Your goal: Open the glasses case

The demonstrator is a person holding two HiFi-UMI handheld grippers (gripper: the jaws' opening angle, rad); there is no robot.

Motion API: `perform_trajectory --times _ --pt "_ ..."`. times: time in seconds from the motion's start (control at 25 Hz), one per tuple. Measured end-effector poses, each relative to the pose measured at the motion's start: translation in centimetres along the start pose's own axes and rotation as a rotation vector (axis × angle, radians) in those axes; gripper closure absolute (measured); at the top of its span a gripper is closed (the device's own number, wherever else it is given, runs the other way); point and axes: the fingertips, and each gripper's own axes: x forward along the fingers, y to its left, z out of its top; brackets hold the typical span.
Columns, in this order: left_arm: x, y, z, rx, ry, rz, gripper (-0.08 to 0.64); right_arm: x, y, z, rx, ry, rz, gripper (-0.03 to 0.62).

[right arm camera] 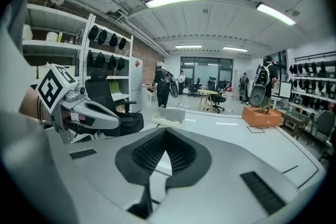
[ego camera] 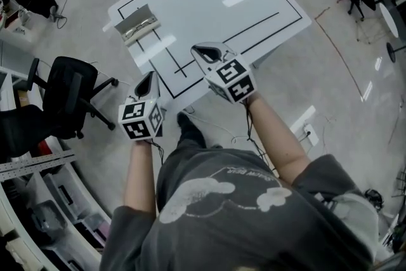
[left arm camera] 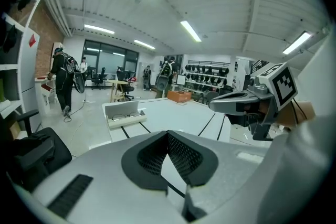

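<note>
Glasses case (ego camera: 136,23), lid already raised, lies at upper left of the counter (ego camera: 209,3), well apart from left gripper (ego camera: 151,78) and right gripper (ego camera: 200,51), fingers pressed together, empty; judged light, rigid, best held at base rim.

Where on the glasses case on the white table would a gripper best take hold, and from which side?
Probably a short end of the case, low on its base, coming in from the side. It lies open, with its lid upright along the far long edge and glasses inside. Jaws across the narrow end should clear both.
</note>
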Motion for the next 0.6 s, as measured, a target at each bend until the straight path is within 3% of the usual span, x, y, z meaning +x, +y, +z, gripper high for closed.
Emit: perform_trajectory --times 0.6 --pt "-8.3 -6.7 -3.7 -0.001 -0.019 -0.009 0.563 -10.3 6.2 -3.3 -0.01 -0.004 -0.007 0.592"
